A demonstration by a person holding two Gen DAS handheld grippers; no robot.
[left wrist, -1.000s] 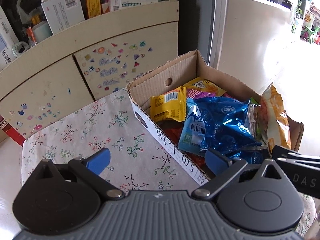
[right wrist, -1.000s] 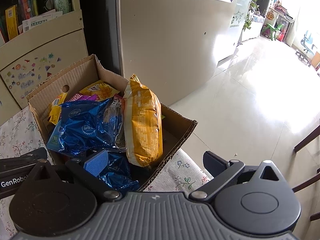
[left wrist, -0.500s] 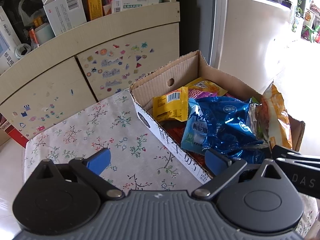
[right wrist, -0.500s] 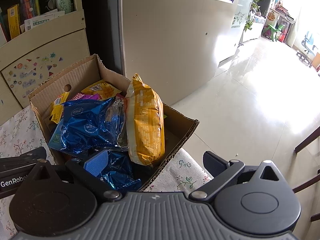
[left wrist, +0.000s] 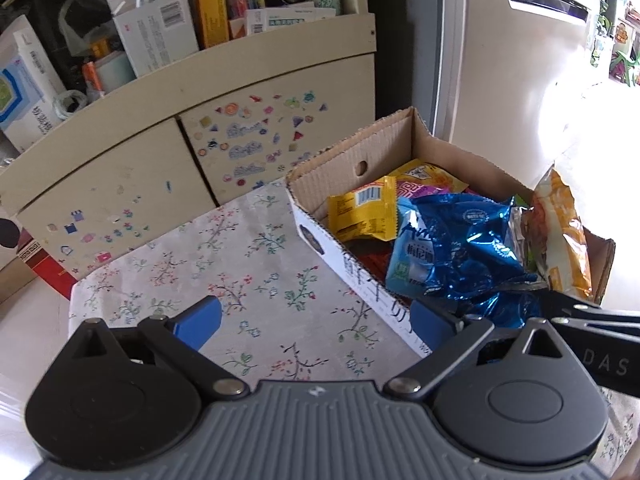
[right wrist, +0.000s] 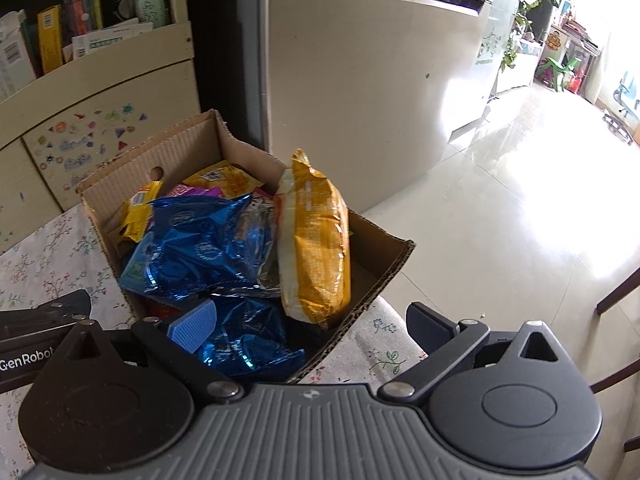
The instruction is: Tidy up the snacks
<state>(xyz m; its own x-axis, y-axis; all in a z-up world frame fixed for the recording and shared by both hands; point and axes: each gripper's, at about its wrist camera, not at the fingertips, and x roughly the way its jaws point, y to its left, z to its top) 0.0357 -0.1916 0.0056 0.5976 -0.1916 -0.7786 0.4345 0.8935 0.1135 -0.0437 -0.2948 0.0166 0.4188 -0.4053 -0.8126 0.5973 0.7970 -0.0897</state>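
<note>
A cardboard box (left wrist: 344, 162) (right wrist: 120, 184) full of snack packets stands on the floral tablecloth (left wrist: 248, 264). Inside it lie a blue foil bag (left wrist: 460, 244) (right wrist: 208, 244), a yellow packet (left wrist: 362, 212) and an upright orange bag (left wrist: 560, 236) (right wrist: 316, 248) against the right wall. My left gripper (left wrist: 316, 324) is open and empty, over the cloth by the box's near left wall. Over the box's near corner my right gripper (right wrist: 312, 328) is open and empty too, its left pad (right wrist: 192, 326) above a second blue bag (right wrist: 248, 344).
A cream cabinet (left wrist: 160, 152) with stickers and a shelf of boxes stands behind the table. A pale appliance front (right wrist: 360, 92) rises behind the box. To the right lies shiny tiled floor (right wrist: 520, 208), with dark chair legs (right wrist: 616, 292) at the edge.
Both grippers have drawn back and up slightly, so the box and cabinet sit lower in view. The snacks have not moved, and both grippers stayed open.
</note>
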